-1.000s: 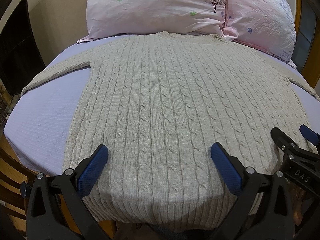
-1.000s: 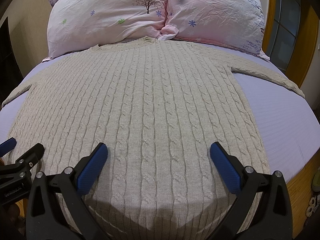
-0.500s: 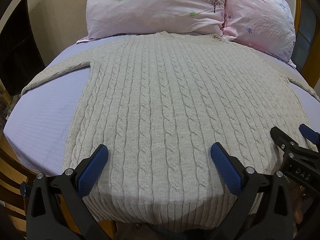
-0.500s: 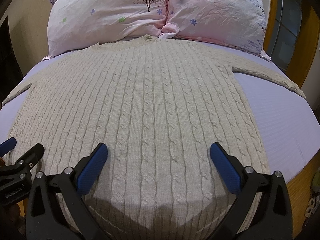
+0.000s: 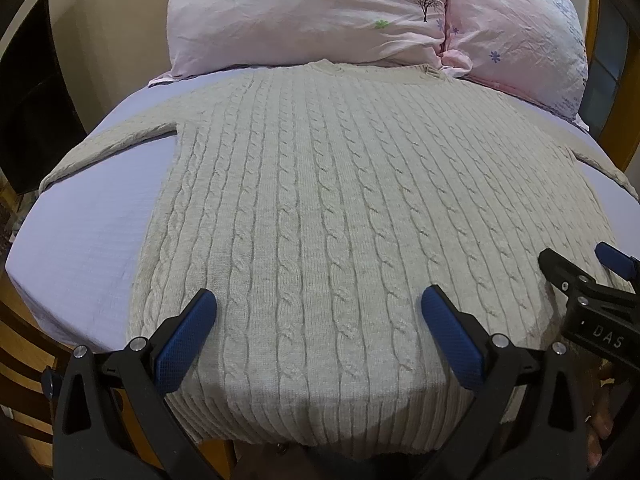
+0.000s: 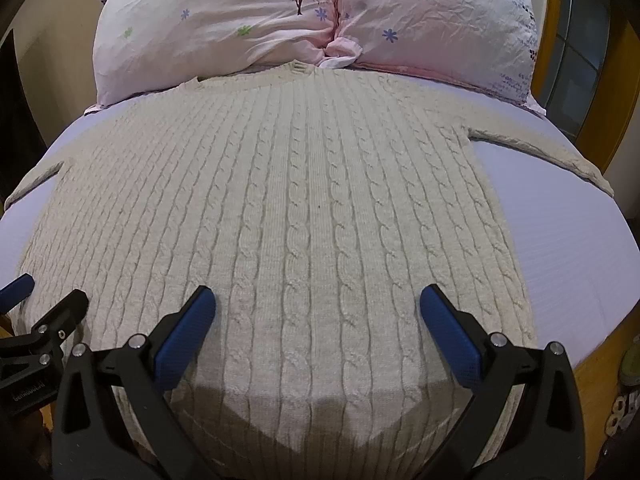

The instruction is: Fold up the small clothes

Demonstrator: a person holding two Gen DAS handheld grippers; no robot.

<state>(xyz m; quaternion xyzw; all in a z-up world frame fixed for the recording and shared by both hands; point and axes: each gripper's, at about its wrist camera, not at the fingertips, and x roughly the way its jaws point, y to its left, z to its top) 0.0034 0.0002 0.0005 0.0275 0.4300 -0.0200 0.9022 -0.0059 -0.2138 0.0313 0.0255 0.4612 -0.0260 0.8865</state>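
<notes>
Sweater (image 5: 340, 208): lying flat and spread on the bed (image 5: 80, 248), collar toward the pillows (image 5: 304, 16), ribbed hem hanging slightly over the near edge; no fold showing yet.
Sleeves: stretching out sideways, left sleeve (image 5: 116, 140) and right sleeve (image 6: 540, 148) each resting on the sheet.
Left gripper (image 5: 320, 320): hovering over the hem, left of centre; jaws standing wide apart, gripping nothing.
Right gripper (image 6: 318, 318): hovering beside it over the hem, right of centre; jaws likewise spread wide, gripping nothing.
Step in hand: judging by the layout, preparing the first fold; both grippers lining up, nothing seized so far.
Next move calling for: likely lowering each gripper to the knit, pinching an edge or sleeve fully through both layers, and carrying it inward over the body; thick cable knit probably needing a deep bite to avoid slipping.
Surroundings: two pink flowered pillows touching the collar; wooden frame (image 6: 624, 92) showing at the right; floor items at lower right too small to tell.
Obstruction: nothing lying on the sweater; pillows crowding the collar end, possibly hindering a lengthwise fold.
</notes>
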